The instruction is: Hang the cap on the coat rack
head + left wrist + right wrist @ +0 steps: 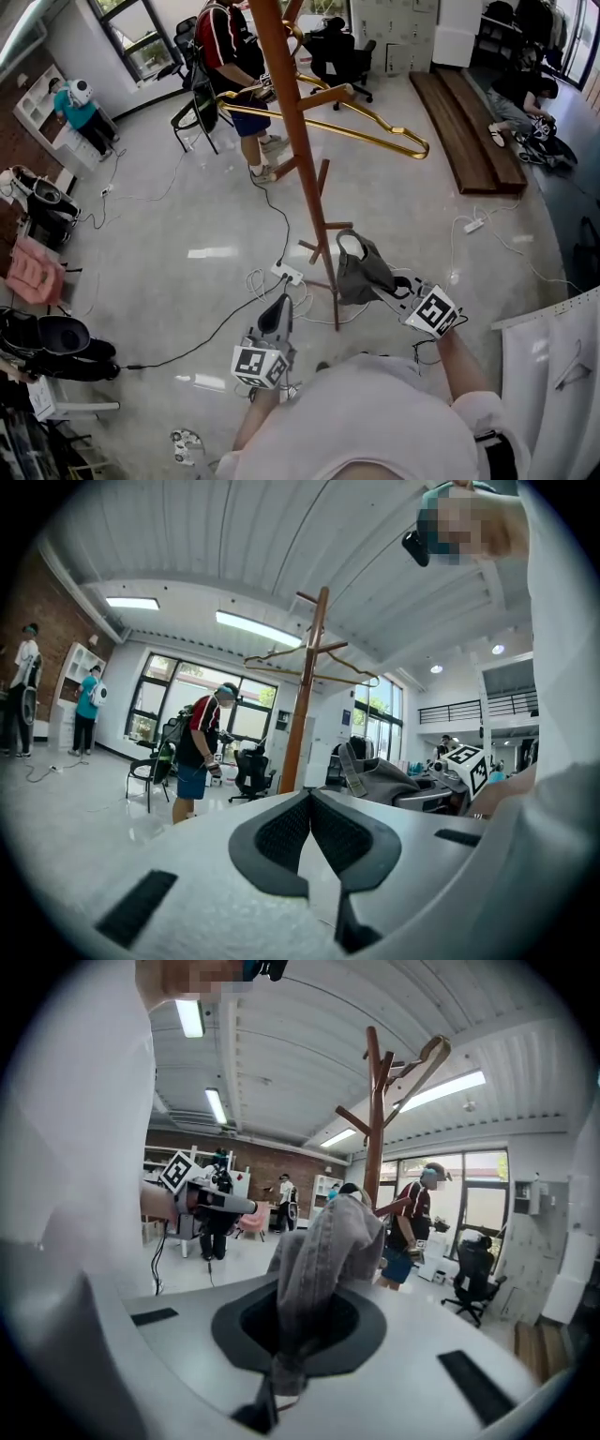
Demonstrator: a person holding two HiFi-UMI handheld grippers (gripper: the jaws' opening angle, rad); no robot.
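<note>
A grey cap (361, 270) hangs from my right gripper (394, 292), which is shut on its fabric. It sits just right of the wooden coat rack (298, 141), close to a low peg (336, 226). In the right gripper view the cap (323, 1251) rises from between the jaws of the right gripper (289, 1335), and the coat rack (377, 1129) stands beyond it. My left gripper (278, 314) is shut and holds nothing, left of the pole's foot. Seen from the left gripper (309, 832), the coat rack (305, 696) is ahead and the cap (375, 775) at right.
Golden hangers (375, 127) hang from the rack's upper pegs. A person in a red and black shirt (230, 47) stands behind it by a chair (197, 112). A power strip (287, 274) and cables lie at the base. Wooden planks (469, 122) lie back right, a white table (553, 347) at right.
</note>
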